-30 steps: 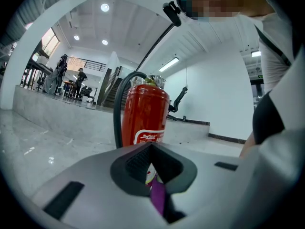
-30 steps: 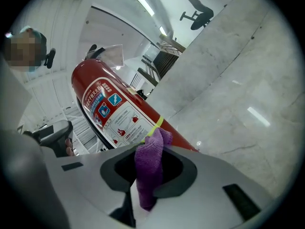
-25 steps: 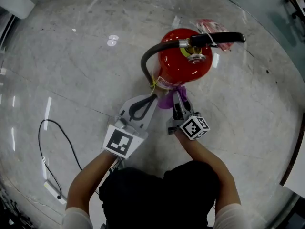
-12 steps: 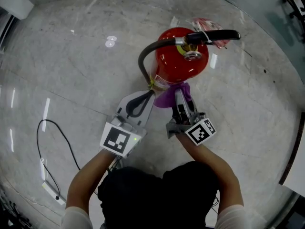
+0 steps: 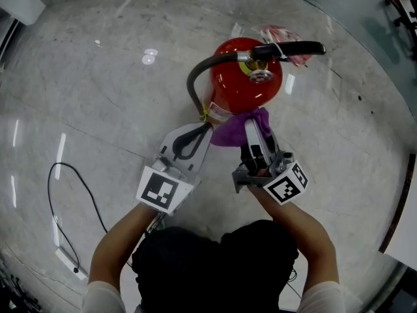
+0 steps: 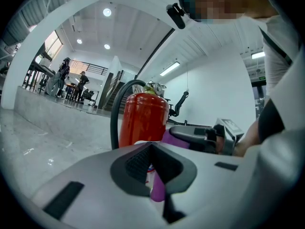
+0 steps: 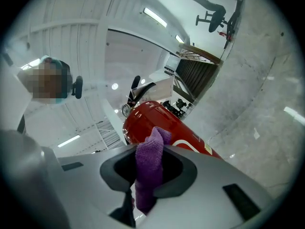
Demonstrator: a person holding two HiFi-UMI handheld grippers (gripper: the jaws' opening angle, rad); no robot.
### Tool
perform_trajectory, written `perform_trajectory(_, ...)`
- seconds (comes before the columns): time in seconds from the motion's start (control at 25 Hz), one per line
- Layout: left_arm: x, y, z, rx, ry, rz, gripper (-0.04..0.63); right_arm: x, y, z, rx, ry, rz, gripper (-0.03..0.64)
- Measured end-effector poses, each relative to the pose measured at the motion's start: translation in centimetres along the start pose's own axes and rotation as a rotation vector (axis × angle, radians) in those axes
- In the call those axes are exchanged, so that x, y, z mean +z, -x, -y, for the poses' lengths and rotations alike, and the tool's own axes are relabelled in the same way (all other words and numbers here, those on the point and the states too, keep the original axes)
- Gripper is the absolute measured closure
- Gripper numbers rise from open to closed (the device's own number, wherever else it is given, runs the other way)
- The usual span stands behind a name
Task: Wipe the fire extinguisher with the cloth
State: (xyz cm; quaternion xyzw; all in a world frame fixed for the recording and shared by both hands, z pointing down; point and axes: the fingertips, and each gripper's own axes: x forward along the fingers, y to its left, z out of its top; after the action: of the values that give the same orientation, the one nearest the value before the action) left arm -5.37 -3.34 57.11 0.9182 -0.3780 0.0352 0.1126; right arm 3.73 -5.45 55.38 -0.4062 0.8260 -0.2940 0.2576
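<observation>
Both forearms reach out toward 12 o'clock, elbows tucked at the bottom of the head view, white sleeves just showing. Right gripper points at 12 and is tilted down, its marker cube rolled to the 4 o'clock side. Its jaws are clamped on the purple cloth, with a fold sticking out past the tips and pressed on the extinguisher's near side. Left gripper sits just beside it at 9 o'clock, angled toward 1. Its jaw tips are closed together with nothing between them, ending just below the hose's lower end; can't tell if they touch it. The red fire extinguisher stands upright on the floor at 12 o'clock from the grippers, with its black lever pointing to 3 and the hose looping down its 9 o'clock side. A pink wrapper lies behind it at 1 o'clock. The floor is polished grey stone with light glare. A black cable lies at 8 o'clock, well apart. The room is a white hall with ceiling lights; people stand far off at 9 to 10 o'clock in the left gripper view.
</observation>
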Motion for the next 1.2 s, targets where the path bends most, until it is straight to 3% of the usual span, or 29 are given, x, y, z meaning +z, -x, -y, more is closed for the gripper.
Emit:
perform_trajectory(0.6,1.8,0.0,-0.6,0.029,-0.011,0.005,0.591,4.3,-1.2,-4.3,0.015,0.057,-0.053,0.543)
perform_trajectory(1.04,4.7,0.5,-1.2,0.069,-0.025,0.015,0.591,8.2,-4.7,-10.1,0.033,0.298,-0.077,0.543)
perform_trajectory(1.2,6.2,1.4,-2.0,0.126,-0.024,0.003,0.591,7.9,-3.6,-11.0,0.031,0.427,-0.106,0.543)
